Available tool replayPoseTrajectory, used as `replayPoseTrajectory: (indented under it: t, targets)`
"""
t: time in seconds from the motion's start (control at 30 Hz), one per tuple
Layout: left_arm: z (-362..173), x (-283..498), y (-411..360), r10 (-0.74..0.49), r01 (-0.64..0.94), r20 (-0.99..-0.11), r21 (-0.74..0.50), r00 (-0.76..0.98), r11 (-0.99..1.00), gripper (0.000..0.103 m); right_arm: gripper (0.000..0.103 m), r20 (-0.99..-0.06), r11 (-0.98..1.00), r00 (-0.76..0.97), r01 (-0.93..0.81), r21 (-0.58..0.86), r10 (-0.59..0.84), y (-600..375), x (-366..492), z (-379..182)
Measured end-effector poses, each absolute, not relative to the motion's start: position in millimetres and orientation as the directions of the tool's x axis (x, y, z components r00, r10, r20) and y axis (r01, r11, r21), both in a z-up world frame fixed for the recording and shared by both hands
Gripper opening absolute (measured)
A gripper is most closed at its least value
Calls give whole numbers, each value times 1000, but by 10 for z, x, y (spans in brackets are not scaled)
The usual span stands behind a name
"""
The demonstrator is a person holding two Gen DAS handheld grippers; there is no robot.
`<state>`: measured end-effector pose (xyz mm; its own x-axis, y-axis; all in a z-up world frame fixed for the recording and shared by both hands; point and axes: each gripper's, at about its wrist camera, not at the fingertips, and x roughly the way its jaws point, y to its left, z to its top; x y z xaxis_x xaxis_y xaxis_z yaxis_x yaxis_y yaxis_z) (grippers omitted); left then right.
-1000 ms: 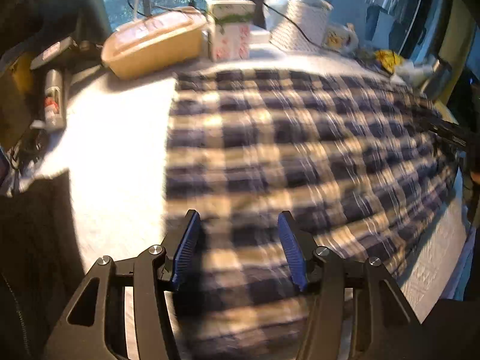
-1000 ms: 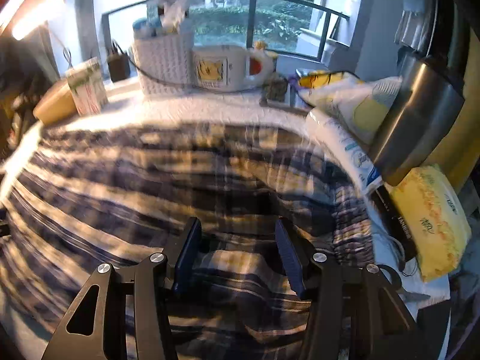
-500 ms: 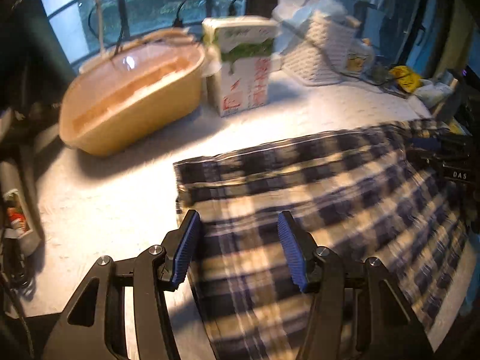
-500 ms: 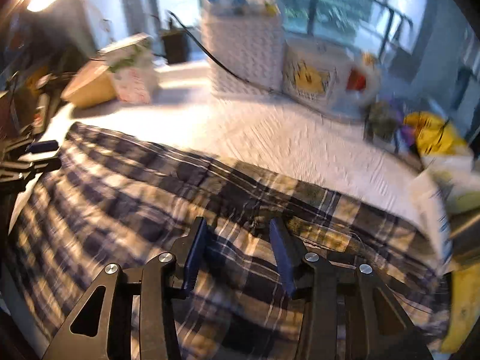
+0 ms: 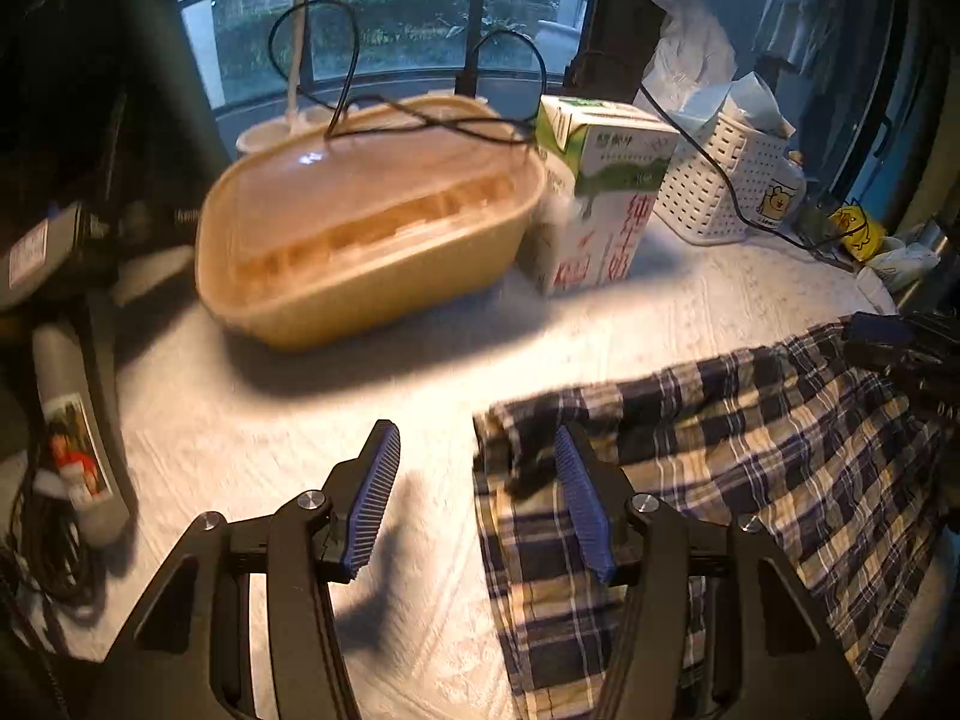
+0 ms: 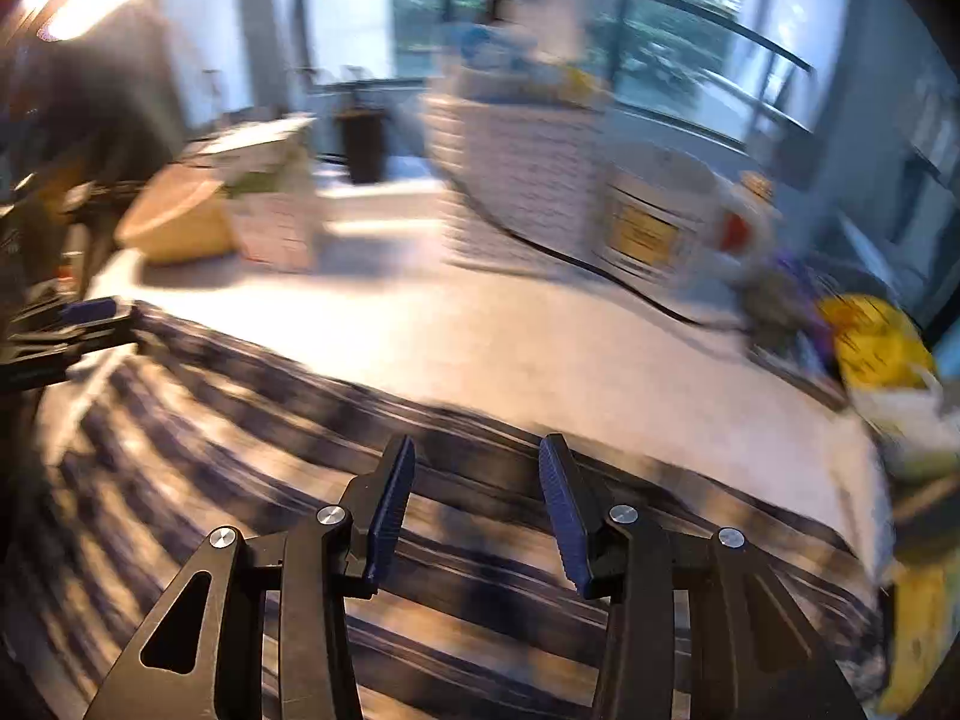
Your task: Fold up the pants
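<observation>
Lying flat on the white textured tablecloth (image 5: 252, 450), the navy-and-cream plaid pants (image 5: 750, 450) have their corner by the left gripper (image 5: 477, 504), jaws half apart, nothing held. The right gripper (image 6: 477, 501) hovers over the blurred far edge, jaws parted, empty.

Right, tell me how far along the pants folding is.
Done: the plaid pants lie spread flat on the white tablecloth, and no finished fold shows. In hand: the left claw sits open at the pants' far corner, one finger over cloth, gripping nothing. The right claw hovers open over the far edge, though that view is blurred. Left: gripping the cloth and every fold.
</observation>
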<state>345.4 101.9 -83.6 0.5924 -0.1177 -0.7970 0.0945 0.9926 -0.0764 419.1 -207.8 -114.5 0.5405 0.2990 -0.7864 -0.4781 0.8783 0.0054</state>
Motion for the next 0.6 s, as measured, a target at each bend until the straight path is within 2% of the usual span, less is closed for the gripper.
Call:
replayPoseTrajectory:
  t: [0.2, 0.3, 0.6]
  targets:
    - [-1028, 3682, 1093, -32, 40, -833, -11, 552, 999, 53, 45, -826, 841, 451, -539, 51, 339, -1517, 4363, -1443]
    - [-1082, 3661, 1277, 20, -10, -827, 17, 562, 1000, 52, 45, -825, 844, 462, -535, 33, 326, -1359, 4383, -1500]
    - [-748, 3320, 1552, -27, -37, -796, -62, 605, 997, 52, 46, -792, 827, 488, -560, 39, 368, -1380, 4181, -1244]
